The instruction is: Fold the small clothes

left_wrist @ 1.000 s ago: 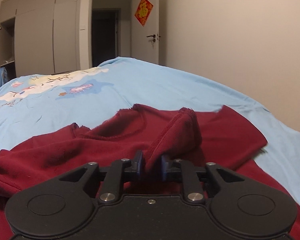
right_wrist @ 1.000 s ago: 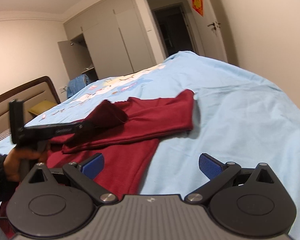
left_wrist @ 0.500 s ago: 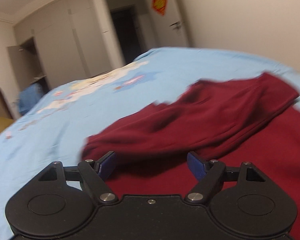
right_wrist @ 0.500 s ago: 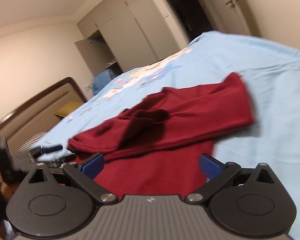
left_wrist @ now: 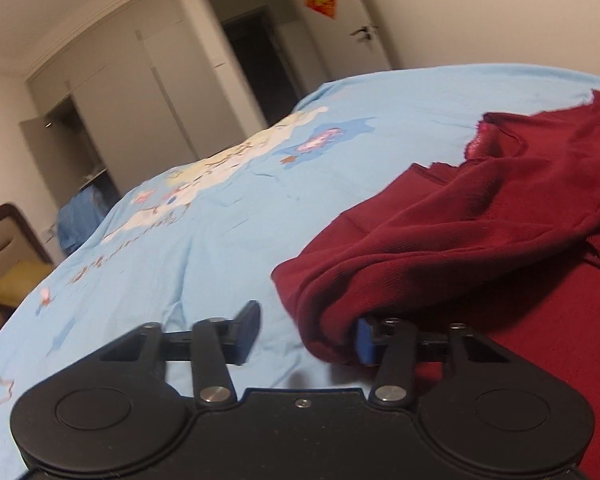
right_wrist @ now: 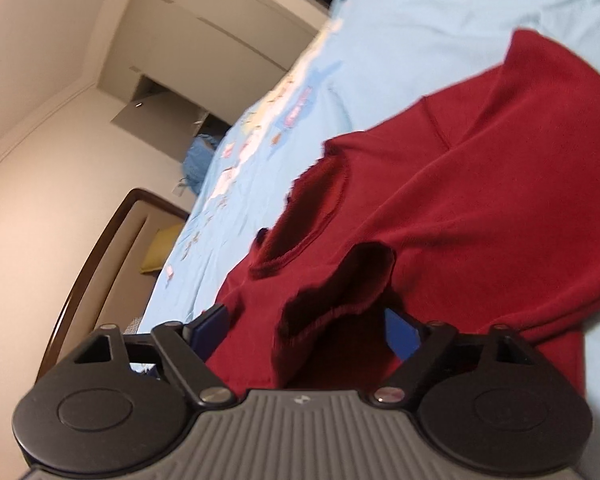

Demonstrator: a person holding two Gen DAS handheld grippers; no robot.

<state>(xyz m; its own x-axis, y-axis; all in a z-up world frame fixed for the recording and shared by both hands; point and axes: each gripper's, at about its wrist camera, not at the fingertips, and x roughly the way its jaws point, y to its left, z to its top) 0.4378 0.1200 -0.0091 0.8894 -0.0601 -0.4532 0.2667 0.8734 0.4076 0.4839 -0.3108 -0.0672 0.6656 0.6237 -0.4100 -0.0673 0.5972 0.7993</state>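
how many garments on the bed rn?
1 that I can see: a red top on the blue sheet, its sleeve cuff between the open right gripper's fingers. Anything beneath it would be hidden.

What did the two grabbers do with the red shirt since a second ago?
The left gripper let go of the red shirt: it was pinching a fold, now its jaws are open at the shirt's edge. The right gripper moved in over the shirt, and a sleeve cuff now lies between its open jaws. The shirt is still on the blue bedsheet.
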